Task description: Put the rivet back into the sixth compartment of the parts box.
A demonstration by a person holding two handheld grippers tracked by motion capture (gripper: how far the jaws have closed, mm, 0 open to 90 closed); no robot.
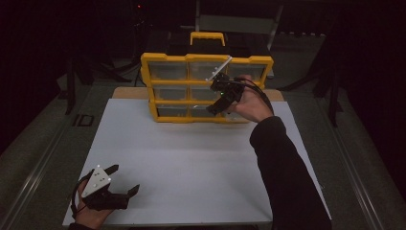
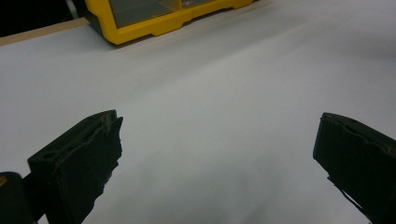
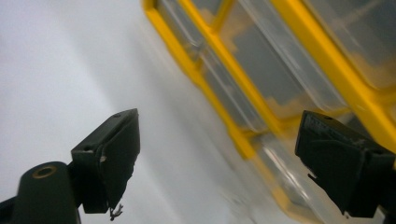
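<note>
1. A yellow box (image 1: 207, 88) with clear-fronted compartments in three rows stands at twelve o'clock on the white desk (image 1: 191, 163), a yellow handle on top.
2. The right gripper (image 1: 221, 103) is at the box's lower right compartments, jaws wide apart, nothing between them.
3. The left gripper (image 1: 119, 179), at seven o'clock, rests with jaws apart and empty.

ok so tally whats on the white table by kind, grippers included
yellow organiser case: 1
grippers: 2, the left gripper and the right gripper, both open and holding nothing
white table top they sit over: not counted
total: 3
</note>
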